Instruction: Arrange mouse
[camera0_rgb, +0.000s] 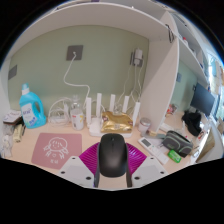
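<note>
A black computer mouse (112, 154) sits between my gripper's (112, 165) two fingers, its tail toward me and its nose pointing away. The magenta pads (88, 157) press against both its sides, so the fingers are shut on it. It is held above the light tabletop (25, 160), with a pink mouse mat (56, 149) bearing a white cartoon figure lying to the left, just beyond the left finger.
A blue detergent bottle (32, 106) stands far left. A white router with antennas (112, 108) and a gold object (115, 122) stand beyond the mouse by the wall. A green item (174, 156) and small clutter lie to the right, with a monitor (203, 103) behind.
</note>
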